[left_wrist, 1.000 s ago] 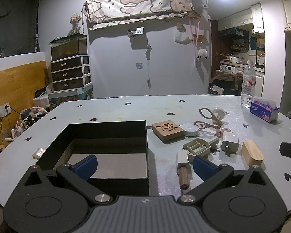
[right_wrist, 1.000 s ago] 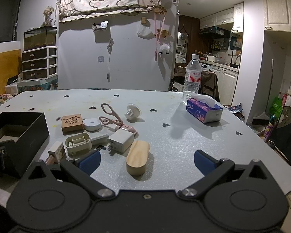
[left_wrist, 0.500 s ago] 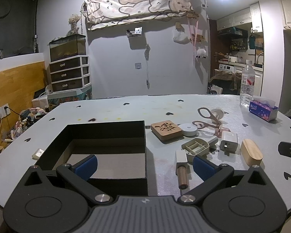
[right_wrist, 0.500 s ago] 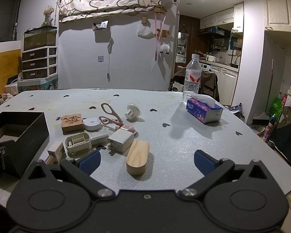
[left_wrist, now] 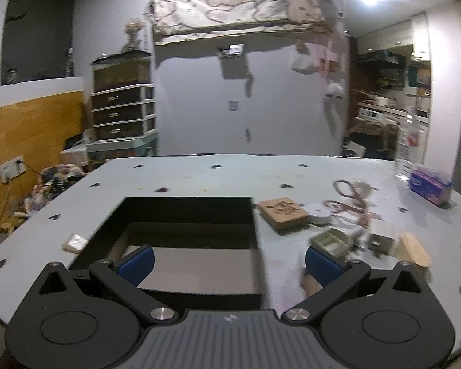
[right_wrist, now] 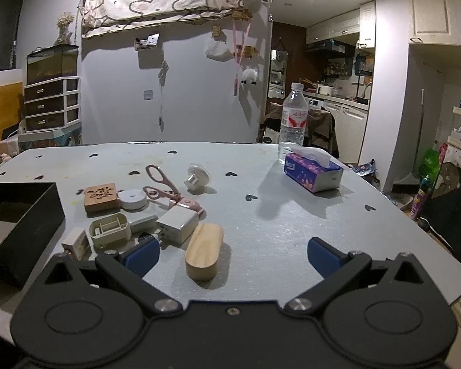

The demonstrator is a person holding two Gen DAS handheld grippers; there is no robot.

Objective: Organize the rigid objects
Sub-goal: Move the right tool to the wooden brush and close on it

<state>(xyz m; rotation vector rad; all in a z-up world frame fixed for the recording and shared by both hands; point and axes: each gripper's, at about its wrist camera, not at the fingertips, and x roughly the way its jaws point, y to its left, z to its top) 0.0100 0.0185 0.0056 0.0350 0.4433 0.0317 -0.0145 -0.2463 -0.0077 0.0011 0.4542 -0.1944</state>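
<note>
An open black box (left_wrist: 181, 215) sits on the grey table, also at the left in the right wrist view (right_wrist: 21, 212). Right of it lie a wooden coaster (right_wrist: 100, 198), a white round disc (right_wrist: 132, 198), pink scissors (right_wrist: 161, 183), a beige plastic case (right_wrist: 109, 230), a white charger (right_wrist: 176, 224), an oval wooden block (right_wrist: 204, 250) and a small white stamp (right_wrist: 76, 243). My left gripper (left_wrist: 229, 264) is open over the box's near edge. My right gripper (right_wrist: 232, 255) is open and empty, with the wooden block between its fingers' line.
A purple tissue box (right_wrist: 313, 173) and a water bottle (right_wrist: 293, 117) stand at the far right of the table. A white knob (right_wrist: 196, 176) lies behind the scissors. A small white piece (left_wrist: 75, 242) lies left of the box. The table's near right edge is close.
The left wrist view has shifted and blurred: the left gripper has risen or tilted and moved slightly left over the box. The right gripper has hardly moved.
</note>
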